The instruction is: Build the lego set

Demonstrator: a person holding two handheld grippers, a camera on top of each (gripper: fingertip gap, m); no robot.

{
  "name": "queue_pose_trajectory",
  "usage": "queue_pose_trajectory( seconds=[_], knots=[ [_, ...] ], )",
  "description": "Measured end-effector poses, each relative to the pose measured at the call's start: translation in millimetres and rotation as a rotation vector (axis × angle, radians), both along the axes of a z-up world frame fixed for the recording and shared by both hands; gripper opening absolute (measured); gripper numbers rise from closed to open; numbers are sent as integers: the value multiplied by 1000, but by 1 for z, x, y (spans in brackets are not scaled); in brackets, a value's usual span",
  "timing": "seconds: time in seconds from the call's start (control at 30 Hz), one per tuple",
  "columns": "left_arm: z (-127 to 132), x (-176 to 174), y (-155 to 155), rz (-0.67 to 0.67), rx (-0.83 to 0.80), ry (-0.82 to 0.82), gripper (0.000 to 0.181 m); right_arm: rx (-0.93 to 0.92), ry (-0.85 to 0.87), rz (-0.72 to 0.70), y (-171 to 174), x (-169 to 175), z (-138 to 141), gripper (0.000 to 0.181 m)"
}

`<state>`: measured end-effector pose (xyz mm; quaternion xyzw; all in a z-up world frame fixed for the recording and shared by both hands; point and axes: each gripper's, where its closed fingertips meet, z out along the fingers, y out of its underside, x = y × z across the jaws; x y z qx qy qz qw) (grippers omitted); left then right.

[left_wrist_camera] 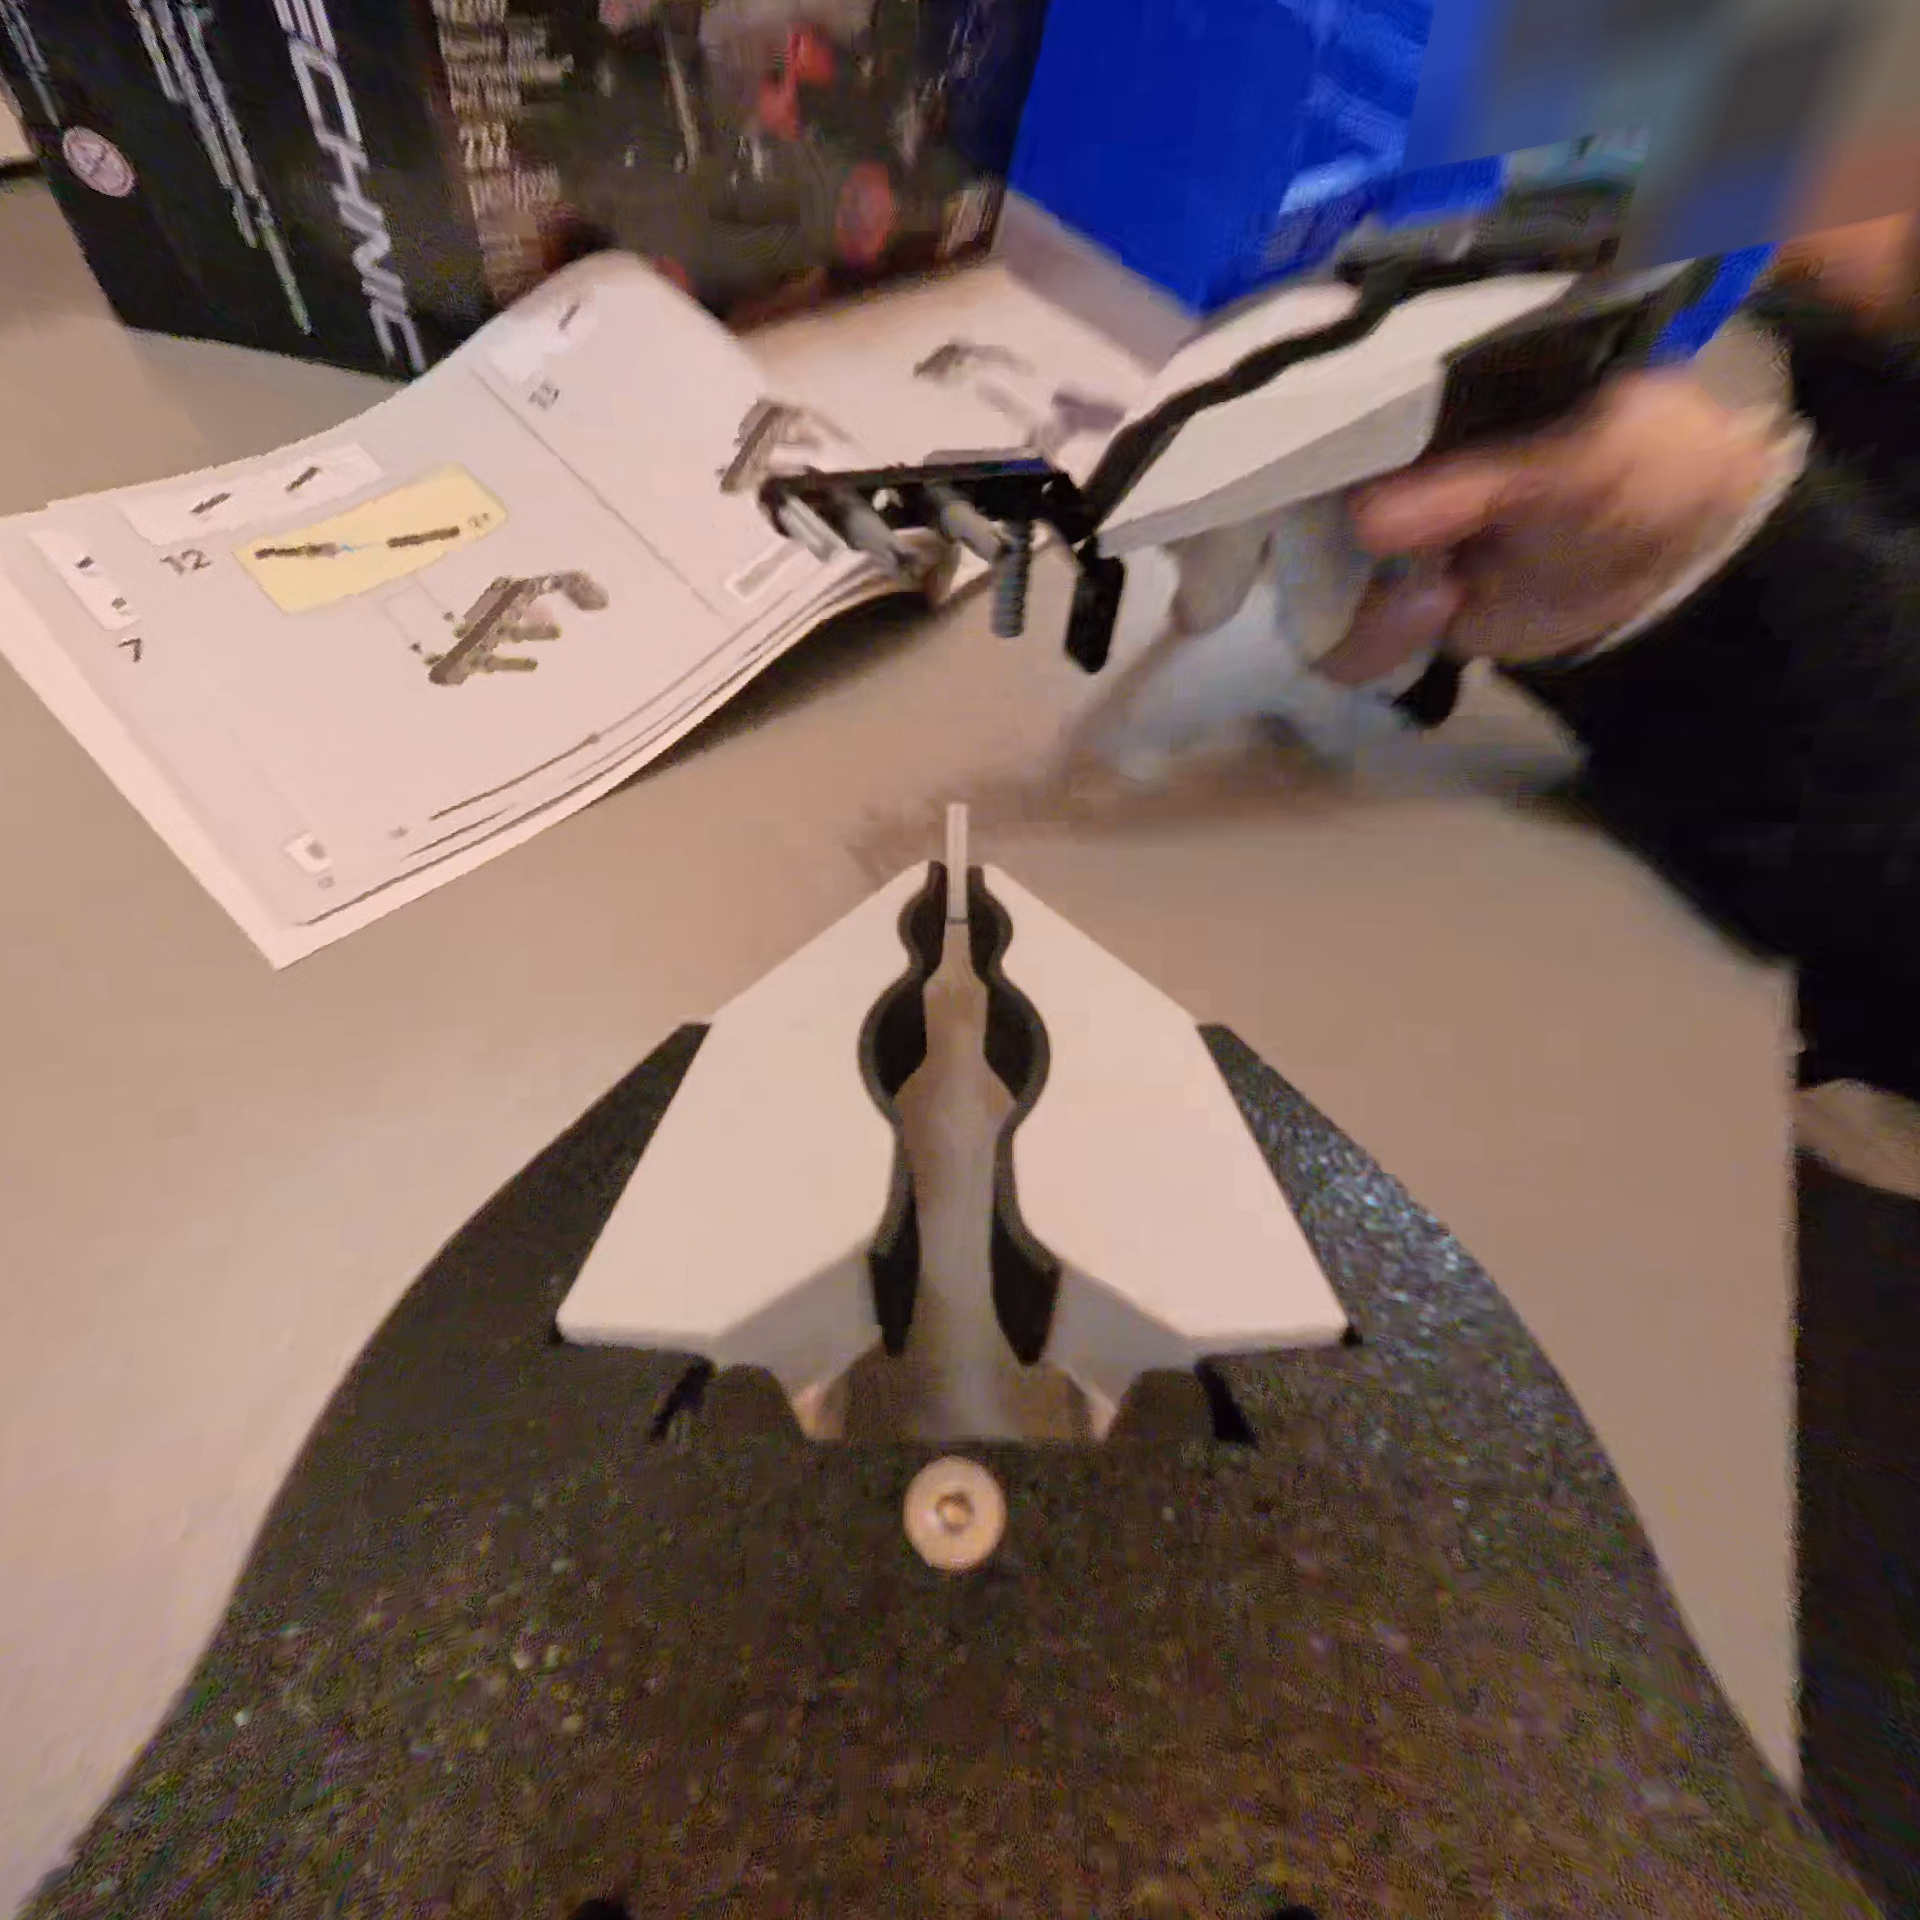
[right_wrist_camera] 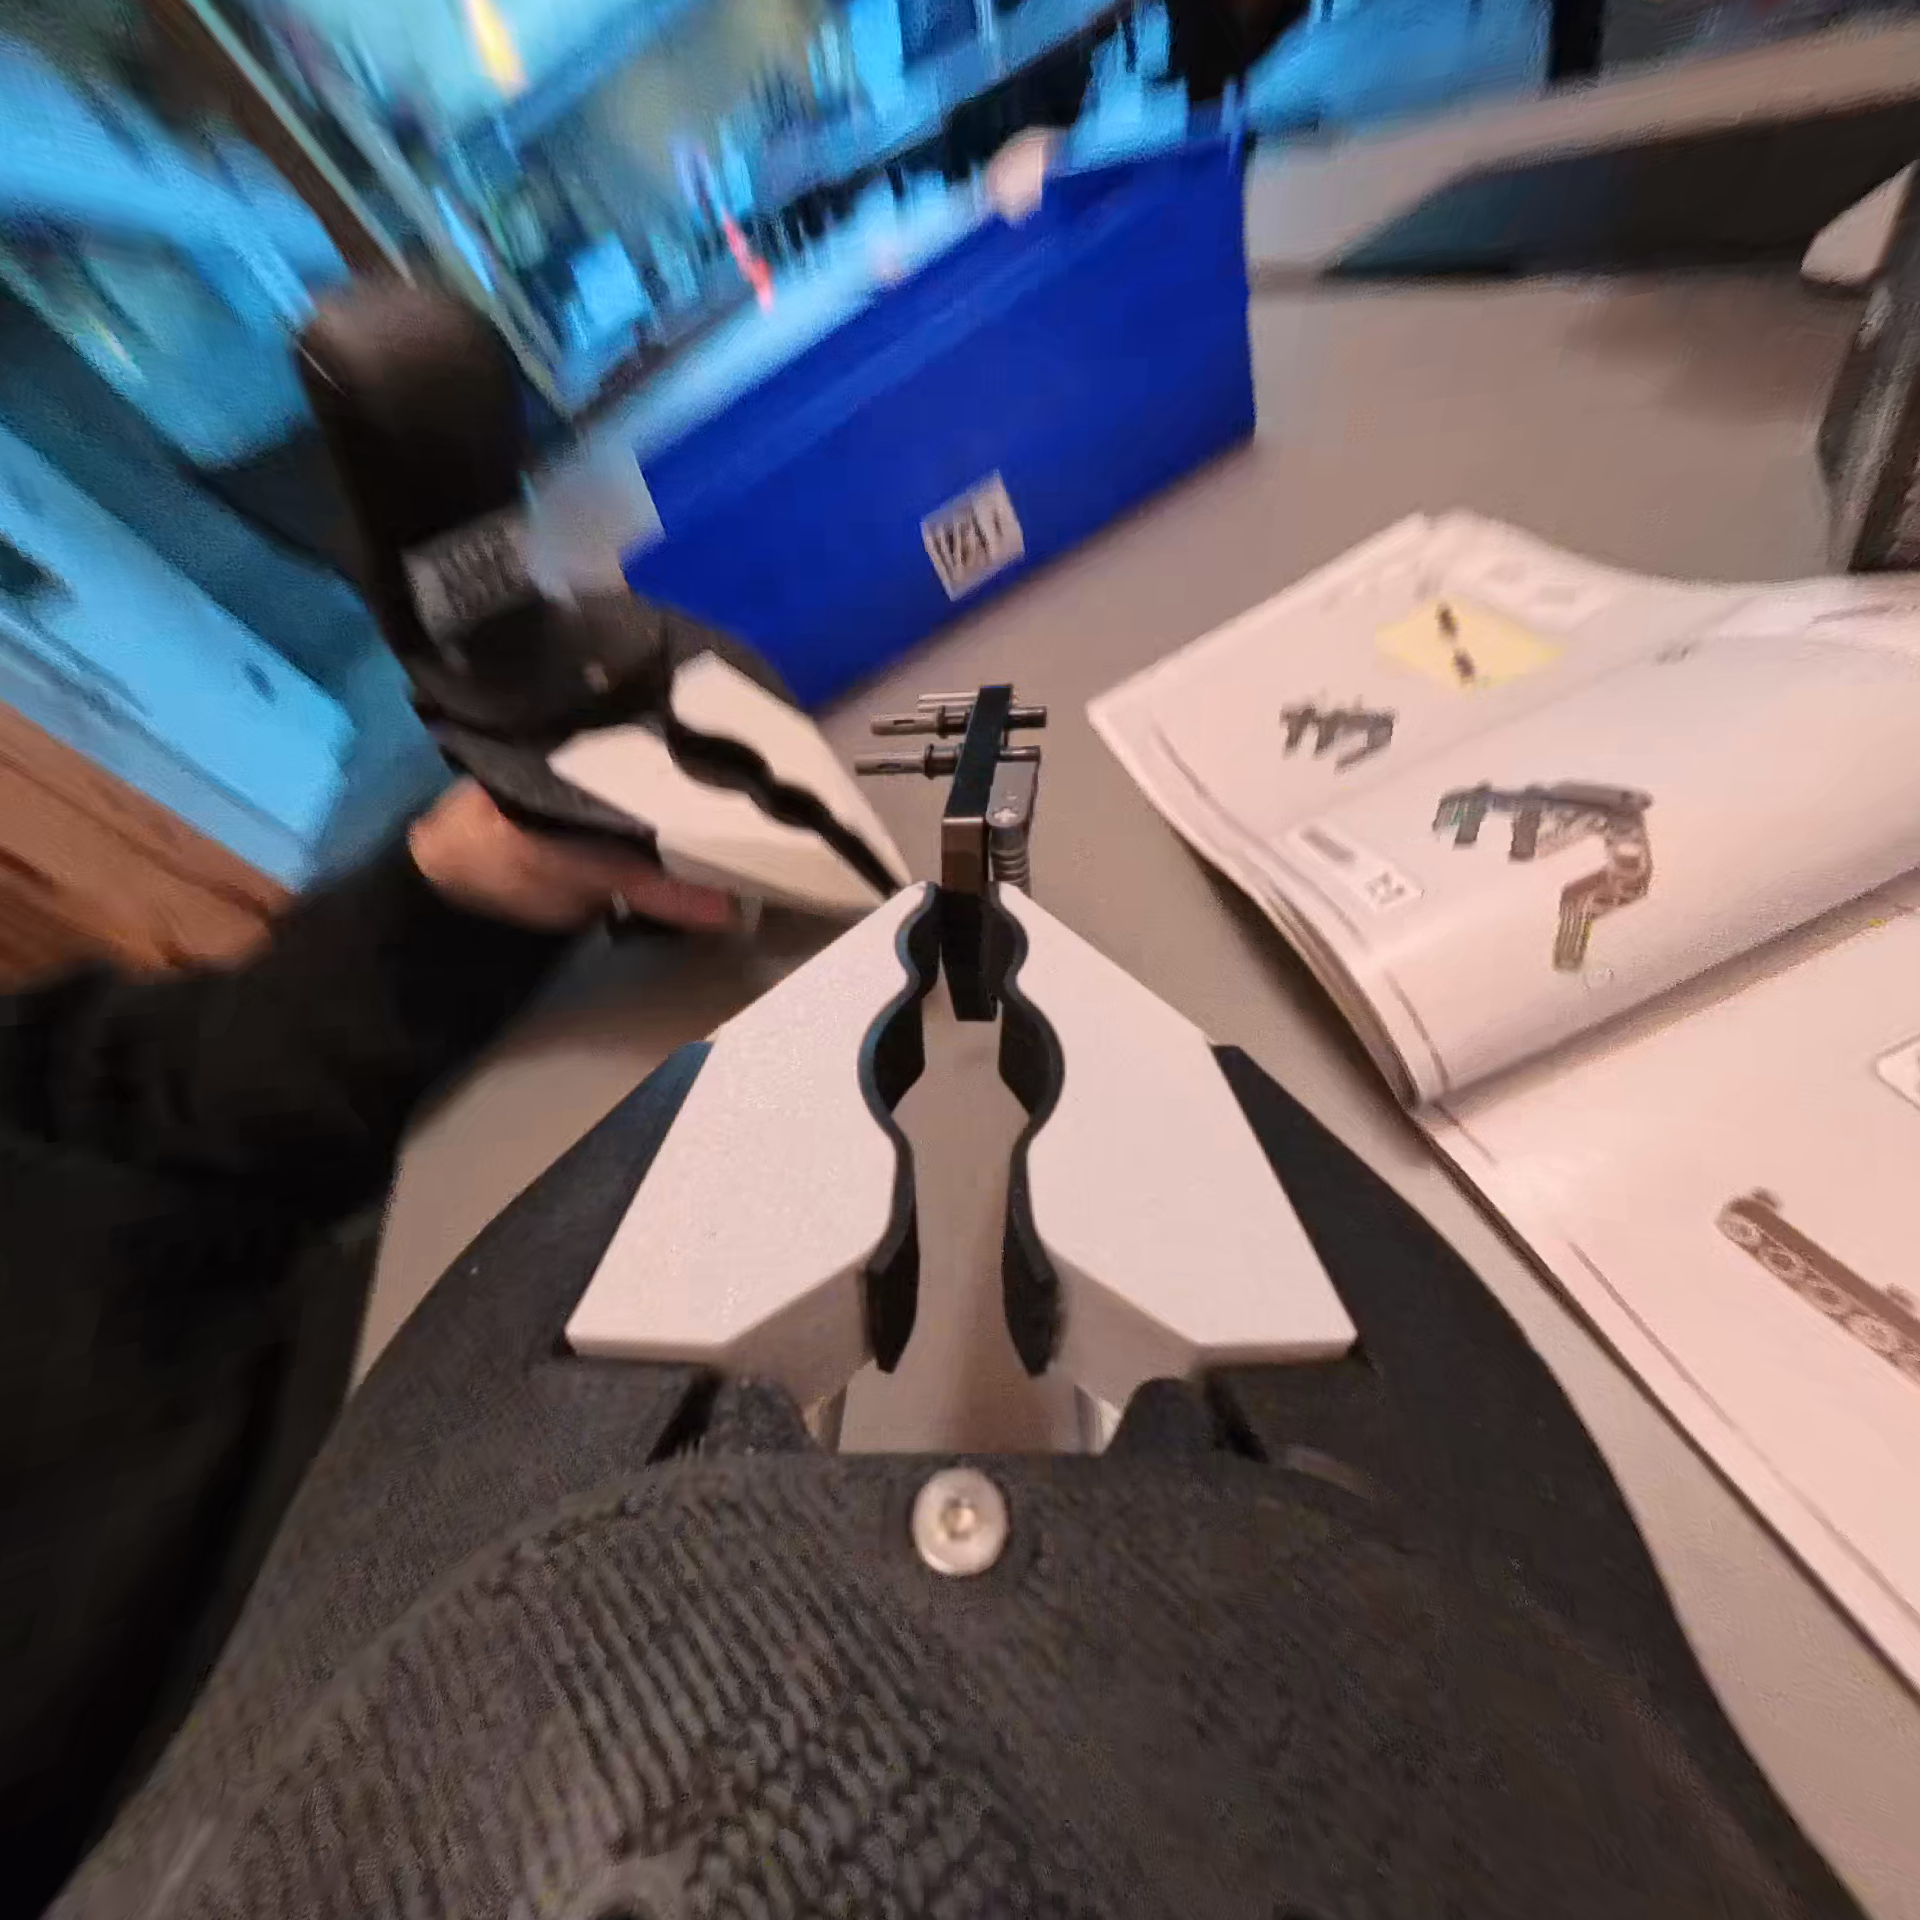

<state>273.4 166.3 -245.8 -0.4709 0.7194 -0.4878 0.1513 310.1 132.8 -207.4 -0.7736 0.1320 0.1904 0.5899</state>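
Note:
My left gripper (left_wrist_camera: 956,891) is shut on a thin light-grey pin (left_wrist_camera: 956,836) that sticks out past its tips, above the grey table. My right gripper (right_wrist_camera: 968,906) is shut on the end of a black beam assembly (right_wrist_camera: 982,790) with grey pins and axles sticking out sideways. In the left wrist view the right gripper (left_wrist_camera: 1091,525) comes in from the upper right, held by a hand, with the assembly (left_wrist_camera: 925,509) in the air over the booklet's edge. In the right wrist view the left gripper (right_wrist_camera: 883,873) sits just left of the assembly, blurred.
An open instruction booklet (left_wrist_camera: 416,644) lies on the table (left_wrist_camera: 312,1195); it also shows in the right wrist view (right_wrist_camera: 1558,883). A black set box (left_wrist_camera: 260,177) and a blue bin (left_wrist_camera: 1174,145) stand behind it. A dark sleeve (left_wrist_camera: 1766,831) is at the right.

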Motion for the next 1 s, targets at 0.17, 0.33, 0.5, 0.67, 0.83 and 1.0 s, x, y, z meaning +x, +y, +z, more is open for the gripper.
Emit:
queue_pose_trajectory(
  seconds=[0.17,0.33,0.5,0.67,0.83,1.0],
  knots=[
    [38,2,-17,-4,-359,-65,2,311,2,-137,5,6,42,4],
    [65,3,-23,8,-685,-102,2,449,-132,-197,11,-3,63,4],
    [73,3,-27,-13,-894,-66,2,513,-129,-210,9,-4,65,5],
    [71,3,-29,-24,-956,-31,2,505,-159,-182,10,-9,63,4],
    [67,4,-29,-5,-932,-14,2,494,-155,-160,14,-15,60,4],
    [64,6,-25,13,-922,-4,2,507,-49,-160,13,-11,59,4]
  ],
)
